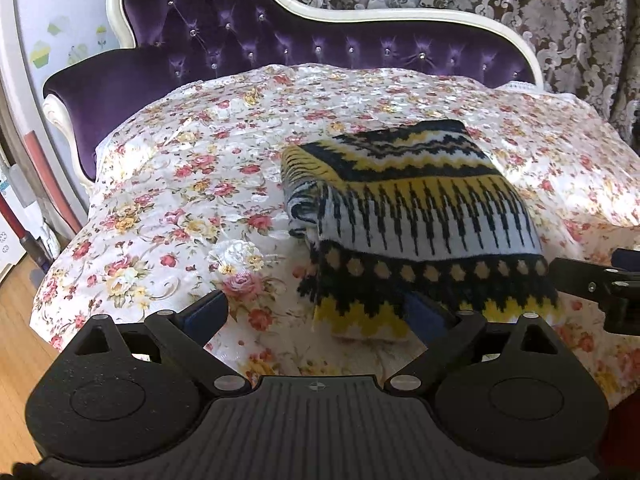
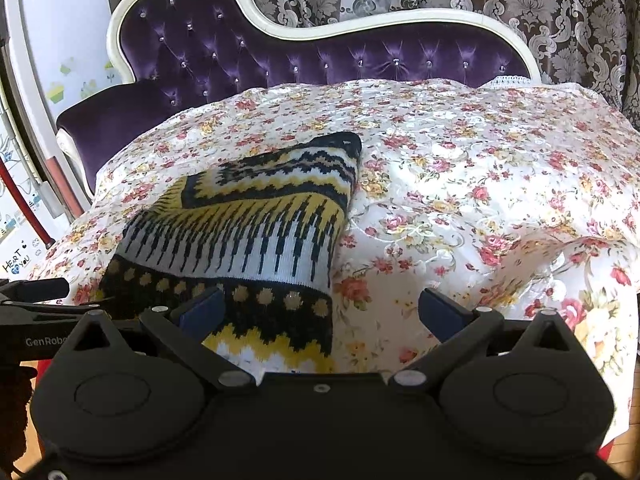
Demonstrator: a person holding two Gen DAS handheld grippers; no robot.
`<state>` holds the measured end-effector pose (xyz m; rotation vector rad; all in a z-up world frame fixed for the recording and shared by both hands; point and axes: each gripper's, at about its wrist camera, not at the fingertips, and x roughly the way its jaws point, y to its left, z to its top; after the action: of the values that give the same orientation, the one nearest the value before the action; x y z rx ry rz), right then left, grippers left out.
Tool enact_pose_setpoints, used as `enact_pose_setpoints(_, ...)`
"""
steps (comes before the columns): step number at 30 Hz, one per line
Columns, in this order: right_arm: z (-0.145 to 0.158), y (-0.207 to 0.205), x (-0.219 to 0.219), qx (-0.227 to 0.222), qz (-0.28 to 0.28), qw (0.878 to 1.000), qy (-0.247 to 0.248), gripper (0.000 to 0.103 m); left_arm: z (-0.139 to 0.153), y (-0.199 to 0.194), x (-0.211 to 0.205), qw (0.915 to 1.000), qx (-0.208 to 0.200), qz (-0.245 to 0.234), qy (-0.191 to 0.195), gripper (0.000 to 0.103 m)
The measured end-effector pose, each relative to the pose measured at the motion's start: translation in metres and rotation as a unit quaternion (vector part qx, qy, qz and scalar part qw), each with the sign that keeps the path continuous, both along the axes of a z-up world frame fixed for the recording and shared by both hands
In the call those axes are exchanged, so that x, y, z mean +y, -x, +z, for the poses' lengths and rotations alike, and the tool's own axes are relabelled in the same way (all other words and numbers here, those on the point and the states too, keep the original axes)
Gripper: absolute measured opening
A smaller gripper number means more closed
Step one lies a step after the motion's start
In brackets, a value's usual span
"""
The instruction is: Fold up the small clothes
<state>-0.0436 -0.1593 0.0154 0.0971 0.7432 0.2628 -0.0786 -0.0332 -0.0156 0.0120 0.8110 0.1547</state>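
Observation:
A folded knit sweater (image 1: 420, 208), patterned in yellow, black and white, lies on the floral cover (image 1: 180, 184) of a couch. My left gripper (image 1: 318, 314) is open at the sweater's near left corner; the hem drapes over its right finger (image 1: 424, 316). In the right wrist view the sweater (image 2: 248, 232) sits left of centre. My right gripper (image 2: 320, 312) is open at its near right corner, with the left finger (image 2: 200, 314) over the hem and the right finger above bare cover. Each gripper shows at the edge of the other's view: the right gripper (image 1: 600, 284), the left gripper (image 2: 32, 292).
A purple tufted backrest (image 1: 320, 48) with a cream frame rises behind the floral cover. Patterned curtains (image 2: 520, 0) hang beyond it. A wooden floor (image 1: 20, 320) and a white panel with stickers (image 1: 60, 40) lie to the left. The cover (image 2: 500, 184) to the right of the sweater is bare.

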Motion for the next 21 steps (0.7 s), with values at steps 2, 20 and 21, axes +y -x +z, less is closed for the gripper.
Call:
enact_pose_setpoints(2,-0.0006,0.0000,-0.0001,0.002,0.000,1.000,0.000,0.103,-0.0002,-0.0006,-0.0004,1.0000,0.002,0.001,0.002,0.096)
enact_pose_setpoints(20,-0.0060,-0.0023,0.0024,0.015,0.002,1.000,-0.005,0.103,-0.0036,-0.0011,-0.0013,0.9999,0.009,0.000,0.006,0.096)
enact_pose_setpoints(21,-0.0063,-0.0025,0.0027,0.016,0.003,1.000,-0.005,0.103,-0.0039,-0.0010,-0.0012,0.9999,0.010,0.000,0.006,0.096)
